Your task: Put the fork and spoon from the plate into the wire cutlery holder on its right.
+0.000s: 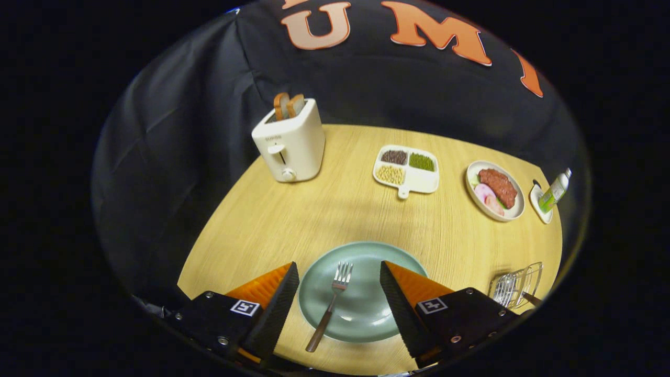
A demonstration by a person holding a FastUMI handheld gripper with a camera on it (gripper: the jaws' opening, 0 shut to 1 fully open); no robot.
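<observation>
Now: fork on the plate, right between your fingers.

Your gripper hangs over the green plate, fingers spread wide, touching nothing. The fork lies in the gap between them, tines away from you, brown handle crossing the near rim. The wire holder stands right of the plate, beyond your right finger.

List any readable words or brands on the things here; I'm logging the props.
Toaster: small mark on its front, too small to read.
Bottle: label too blurred to read.
Gripper: square coded markers, no words; it is open, with the fork between its fingers.
No other text can be read.
</observation>
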